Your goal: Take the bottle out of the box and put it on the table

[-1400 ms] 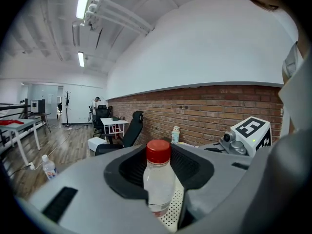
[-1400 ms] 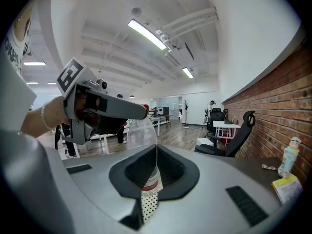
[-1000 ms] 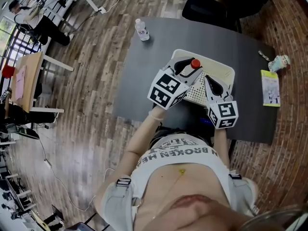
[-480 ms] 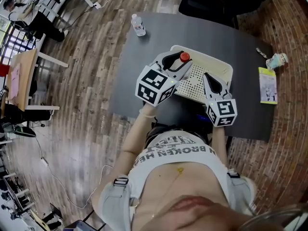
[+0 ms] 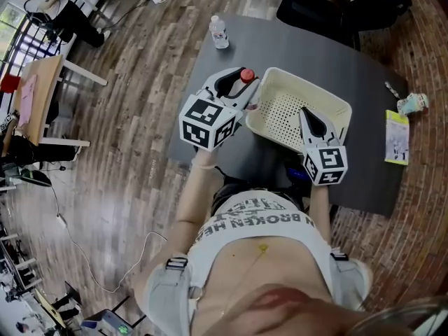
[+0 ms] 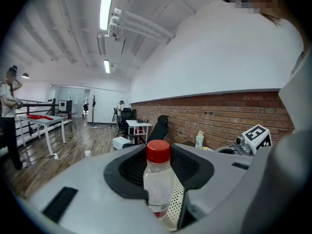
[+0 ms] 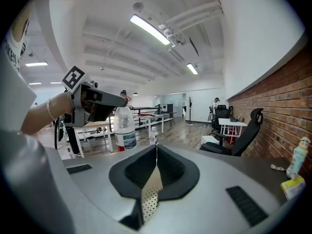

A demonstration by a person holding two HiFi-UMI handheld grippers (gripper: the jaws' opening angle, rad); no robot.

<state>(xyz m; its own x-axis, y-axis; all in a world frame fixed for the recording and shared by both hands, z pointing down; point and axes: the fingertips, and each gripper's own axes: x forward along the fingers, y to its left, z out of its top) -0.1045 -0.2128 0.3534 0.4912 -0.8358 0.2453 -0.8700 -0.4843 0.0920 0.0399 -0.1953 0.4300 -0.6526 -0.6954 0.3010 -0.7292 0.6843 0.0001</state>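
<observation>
A clear bottle with a red cap (image 5: 246, 75) hangs upright in my left gripper (image 5: 240, 84), just outside the left rim of the cream perforated box (image 5: 329, 98) and above the dark table (image 5: 371, 61). In the left gripper view the bottle (image 6: 157, 184) stands between the jaws, which are shut on its body, with the left gripper (image 6: 158, 167) around it. My right gripper (image 5: 309, 115) is at the box's near wall. In the right gripper view the right gripper (image 7: 155, 155) is shut on that thin perforated wall (image 7: 150, 191), and the held bottle (image 7: 126, 128) shows to the left.
A second small water bottle (image 5: 219, 32) stands at the table's far left corner. At the right edge lie a yellow booklet (image 5: 396, 137) and a small figure-like object (image 5: 413, 103). A black office chair (image 5: 329, 9) stands behind the table.
My left gripper has carried the bottle leftward, from above the box's inside to beyond its left rim. The right gripper has kept its hold on the box wall.
</observation>
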